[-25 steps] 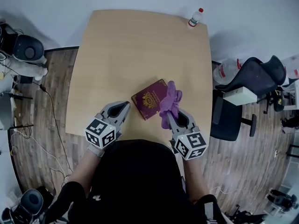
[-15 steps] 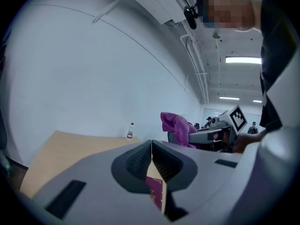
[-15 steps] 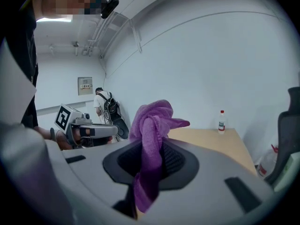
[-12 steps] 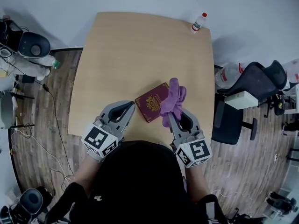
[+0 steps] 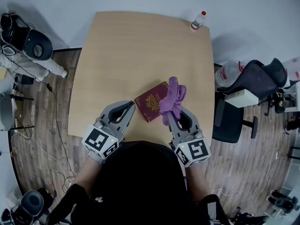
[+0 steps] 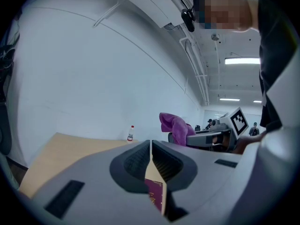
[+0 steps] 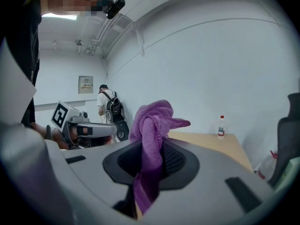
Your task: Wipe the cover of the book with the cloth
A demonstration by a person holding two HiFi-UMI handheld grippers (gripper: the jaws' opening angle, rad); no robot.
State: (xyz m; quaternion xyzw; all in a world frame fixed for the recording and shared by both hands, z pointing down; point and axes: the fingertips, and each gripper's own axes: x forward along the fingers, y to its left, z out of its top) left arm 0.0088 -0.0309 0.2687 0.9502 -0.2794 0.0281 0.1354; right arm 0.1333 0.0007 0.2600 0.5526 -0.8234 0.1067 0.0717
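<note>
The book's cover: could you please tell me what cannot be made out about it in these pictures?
- Head view: the cloth, clamped in the right gripper, hides the book's right edge; whether they touch is unclear.
- Head view: the cover emblem is too small to read.
- Left gripper view: the left gripper's shut jaws hide all but a sliver.

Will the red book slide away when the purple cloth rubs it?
Probably a little: the book lies flat on a smooth table and looks thin, so likely light. The left gripper, shut, sits beside it, apparently not pinning it. The cloth droops from the right gripper, so it should rub softly.
</note>
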